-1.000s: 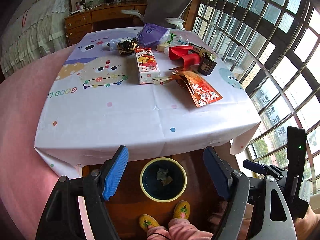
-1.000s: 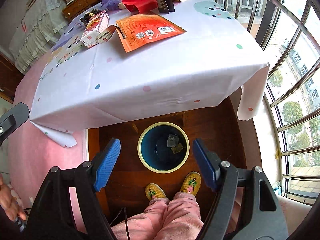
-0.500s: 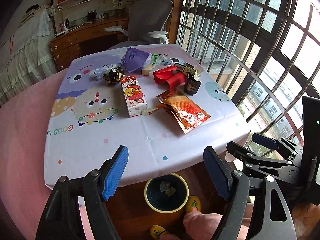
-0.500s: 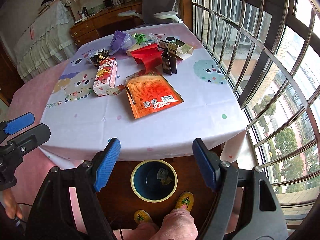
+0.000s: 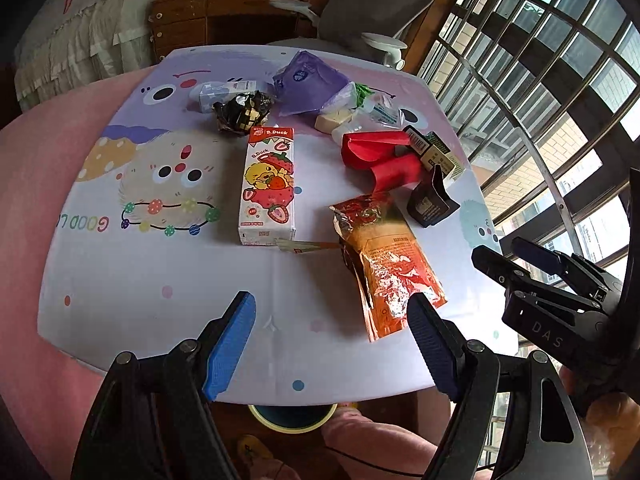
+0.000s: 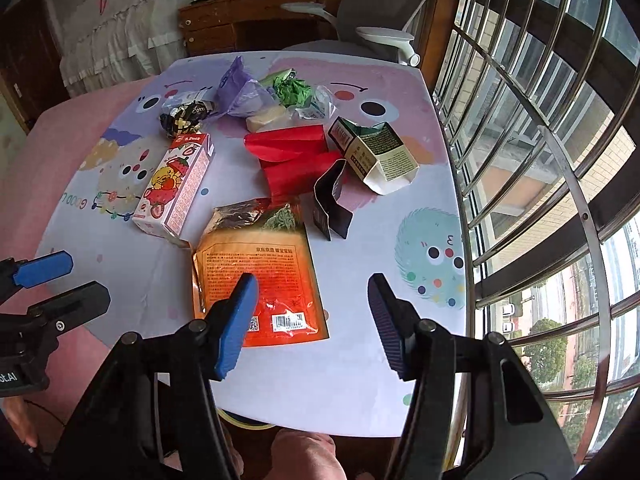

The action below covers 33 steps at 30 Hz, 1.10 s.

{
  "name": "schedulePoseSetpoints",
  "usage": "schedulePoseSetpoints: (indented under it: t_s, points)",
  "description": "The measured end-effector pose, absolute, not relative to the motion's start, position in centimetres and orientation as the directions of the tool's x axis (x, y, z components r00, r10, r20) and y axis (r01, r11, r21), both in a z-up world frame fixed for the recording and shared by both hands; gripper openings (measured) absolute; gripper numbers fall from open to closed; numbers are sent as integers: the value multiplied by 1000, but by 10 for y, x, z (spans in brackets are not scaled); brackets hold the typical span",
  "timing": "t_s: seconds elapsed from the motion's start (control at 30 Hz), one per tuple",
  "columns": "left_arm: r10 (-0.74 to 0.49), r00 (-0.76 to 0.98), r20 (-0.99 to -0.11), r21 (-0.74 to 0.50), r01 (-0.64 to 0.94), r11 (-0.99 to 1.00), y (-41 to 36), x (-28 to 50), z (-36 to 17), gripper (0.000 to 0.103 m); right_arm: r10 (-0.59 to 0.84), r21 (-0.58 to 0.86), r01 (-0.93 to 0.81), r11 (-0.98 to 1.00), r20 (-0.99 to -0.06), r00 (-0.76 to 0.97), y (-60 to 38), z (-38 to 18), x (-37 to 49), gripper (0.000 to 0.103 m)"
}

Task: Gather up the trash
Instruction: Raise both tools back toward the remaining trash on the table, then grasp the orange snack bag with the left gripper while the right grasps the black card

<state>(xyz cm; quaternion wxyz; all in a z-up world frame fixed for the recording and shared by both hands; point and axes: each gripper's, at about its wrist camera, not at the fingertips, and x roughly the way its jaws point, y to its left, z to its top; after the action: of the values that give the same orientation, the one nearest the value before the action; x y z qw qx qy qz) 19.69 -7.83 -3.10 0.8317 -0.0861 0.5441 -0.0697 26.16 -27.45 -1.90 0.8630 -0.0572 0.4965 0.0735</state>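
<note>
Several pieces of trash lie on the table: an orange foil pouch [image 5: 390, 268] [image 6: 260, 272], a strawberry drink carton [image 5: 267, 186] [image 6: 174, 186], red wrappers [image 5: 380, 156] [image 6: 296, 156], a small dark box [image 5: 432, 200] [image 6: 332, 204], a torn green-and-white box [image 6: 376, 152], a purple bag [image 5: 308, 82] [image 6: 240, 90] and a crumpled dark foil wrapper [image 5: 242, 112] [image 6: 182, 116]. My left gripper [image 5: 332, 340] is open over the near table edge, just short of the pouch. My right gripper [image 6: 312, 320] is open over the pouch's near end. The bin [image 5: 292, 420] peeks from under the table.
The table wears a cartoon-print cloth [image 5: 160, 280] [image 6: 400, 360]. A barred window [image 6: 540, 120] runs along the right. A grey chair [image 5: 376, 4] and a wooden desk [image 5: 240, 12] stand behind the table. Pink bedding [image 5: 32, 208] lies at left. A person's knee [image 6: 304, 456] shows below.
Both grippers have risen from over the bin at floor level and moved forward above the table. The bin is now mostly hidden under the table edge. Both stay open.
</note>
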Motion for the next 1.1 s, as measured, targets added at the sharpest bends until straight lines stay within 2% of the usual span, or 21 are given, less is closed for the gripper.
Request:
schedulePoseSetpoints:
  t_s: [0.33, 0.37, 0.4, 0.5, 0.6, 0.97, 1.07, 1.1]
  points:
    - [-152, 301, -941, -195, -119, 974, -111, 236, -97, 80, 90, -63, -333, 941, -900, 427, -267, -78, 359, 54]
    - [-154, 289, -945, -198, -127, 972, -114, 238, -103, 80, 90, -69, -349, 935, -902, 422, -264, -84, 364, 48]
    - [-157, 275, -948, -201, -136, 970, -117, 241, -109, 80, 95, -67, -364, 929, -907, 410, -264, -89, 367, 36]
    - [-165, 239, -957, -206, -162, 965, -125, 248, -126, 80, 130, -25, -397, 917, -925, 357, -266, -104, 375, 18]
    - [-174, 211, -962, -213, -179, 961, -134, 255, -140, 80, 168, 12, -416, 909, -925, 340, -273, -110, 376, 8]
    - [-182, 192, -964, -213, -153, 965, -172, 277, -158, 80, 279, 152, -417, 896, -924, 262, -296, -120, 362, 2]
    - [-158, 183, -970, -179, -106, 978, -189, 282, -158, 74, 303, 195, -398, 896, -925, 229, -302, -126, 357, 2]
    - [-155, 184, -971, -174, -93, 980, -194, 284, -158, 69, 308, 205, -392, 897, -925, 221, -303, -128, 356, 1]
